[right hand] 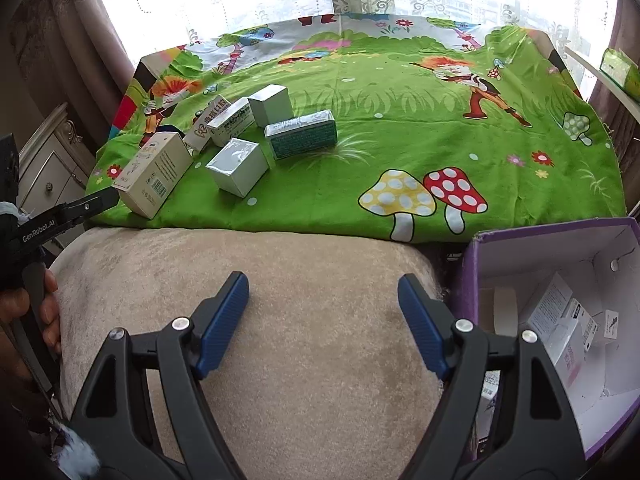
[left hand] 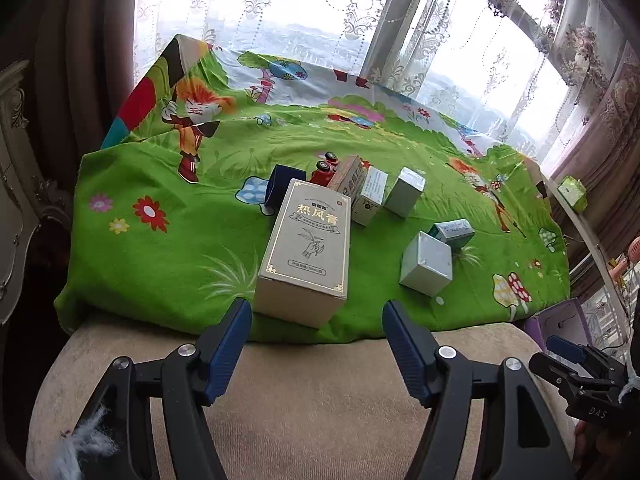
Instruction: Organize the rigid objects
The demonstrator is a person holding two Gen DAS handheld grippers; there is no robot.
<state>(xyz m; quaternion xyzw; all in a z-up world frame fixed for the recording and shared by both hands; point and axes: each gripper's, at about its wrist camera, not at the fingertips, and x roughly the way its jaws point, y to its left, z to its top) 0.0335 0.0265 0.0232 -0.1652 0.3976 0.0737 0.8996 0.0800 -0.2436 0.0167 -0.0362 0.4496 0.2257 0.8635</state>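
Note:
Several small cartons lie on a green cartoon-print cloth. A tall beige box with gold print lies nearest my left gripper, which is open and empty just short of it. The same box shows in the right wrist view. Silver boxes, a green-printed box and white cartons lie beyond. A red toy car and a dark blue box sit behind. My right gripper is open and empty over a beige cushion.
A purple box with white inside stands at the right of the cushion and holds several cartons. Lace curtains and a window are behind the table. A white cabinet stands at the left. A green box sits on the right ledge.

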